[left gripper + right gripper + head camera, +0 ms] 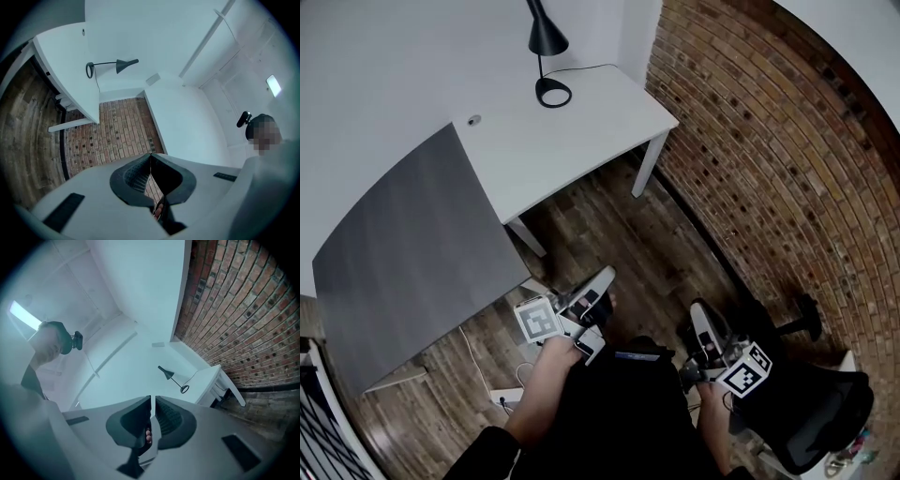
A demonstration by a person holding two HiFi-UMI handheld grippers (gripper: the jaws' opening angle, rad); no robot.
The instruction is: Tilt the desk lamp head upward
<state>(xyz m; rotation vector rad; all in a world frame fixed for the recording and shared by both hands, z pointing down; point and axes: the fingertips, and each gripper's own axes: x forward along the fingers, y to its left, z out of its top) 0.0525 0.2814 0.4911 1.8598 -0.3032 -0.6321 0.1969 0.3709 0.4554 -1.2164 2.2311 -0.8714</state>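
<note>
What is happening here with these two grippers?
A person holds the left gripper and the right gripper low in front of the body, both shut and empty. The black desk lamp stands at the far corner of the white desk, well away from them. Nothing touches it yet.

Both forearms come in from 6 o'clock in the head view. The left hand [560, 354] aims the left gripper [602, 279] toward 1 o'clock, its jaws pressed together. The right hand [711, 396] aims the right gripper [700, 315] toward 11 o'clock, its jaws likewise together.
</note>
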